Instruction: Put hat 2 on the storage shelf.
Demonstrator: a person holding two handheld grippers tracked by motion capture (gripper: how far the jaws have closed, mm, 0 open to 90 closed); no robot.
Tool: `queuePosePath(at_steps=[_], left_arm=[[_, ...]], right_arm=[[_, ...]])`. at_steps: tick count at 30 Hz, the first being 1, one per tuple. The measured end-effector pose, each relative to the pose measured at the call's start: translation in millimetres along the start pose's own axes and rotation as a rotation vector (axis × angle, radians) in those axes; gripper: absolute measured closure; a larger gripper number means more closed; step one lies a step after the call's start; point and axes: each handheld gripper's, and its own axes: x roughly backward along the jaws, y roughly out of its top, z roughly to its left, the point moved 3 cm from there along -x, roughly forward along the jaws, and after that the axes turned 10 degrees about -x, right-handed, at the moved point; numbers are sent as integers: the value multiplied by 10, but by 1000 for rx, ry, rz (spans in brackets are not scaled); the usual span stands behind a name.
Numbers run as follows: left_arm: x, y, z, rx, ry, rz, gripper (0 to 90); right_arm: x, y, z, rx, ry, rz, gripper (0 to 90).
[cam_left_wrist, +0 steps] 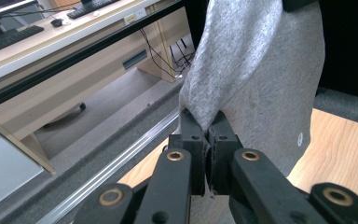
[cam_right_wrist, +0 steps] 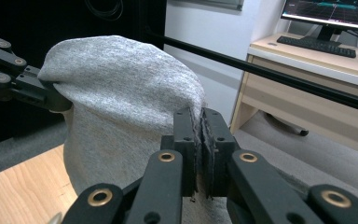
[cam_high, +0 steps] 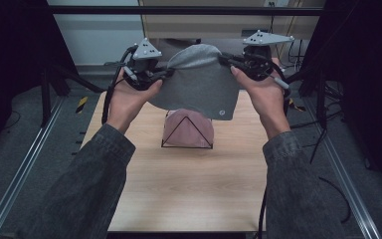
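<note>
Sleeves: two dark denim sleeves (cam_high: 92,179) enter from the bottom edge of the high view, one on each side, nearest the camera.
Hands: left hand (cam_high: 129,97) and right hand (cam_high: 263,94) are raised above the far half of the tabletop (cam_high: 189,189), each carrying one set of tongs.
Garment, appearance: grey heathered knit cloth (cam_high: 199,84), soft and matte, with a rounded, bulging top edge and a small round white mark near its lower right corner in the high view.
Garment, position: held in the air, stretched between the two sets of tongs, hanging down from them; its lower edge hangs just above the pink item.
Left tongs (cam_left_wrist: 208,135): clenched on a gathered fold at the left edge of the grey cloth; in the left gripper view the fabric rises out from between the pads.
Right tongs (cam_right_wrist: 200,126): clenched on the right edge of the grey cloth; in the right gripper view a thin edge of fabric sits pinched between the pads.
Relation: the cloth spans the gap between the two tongs, bulging upward between the grip points.
Pink item (cam_high: 188,128): folded pink cloth on a black wire frame, resting on the tabletop beneath the grey cloth.
</note>
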Motion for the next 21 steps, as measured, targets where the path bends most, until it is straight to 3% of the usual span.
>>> queuePosePath(at_steps=[10, 21], left_arm=[[-89, 15, 103, 11, 20, -11, 872], [-412, -92, 218, 18, 26, -2, 872]], right_arm=[[-75, 7, -47, -7, -9, 0, 860], [-309, -54, -259, -20, -34, 24, 859]])
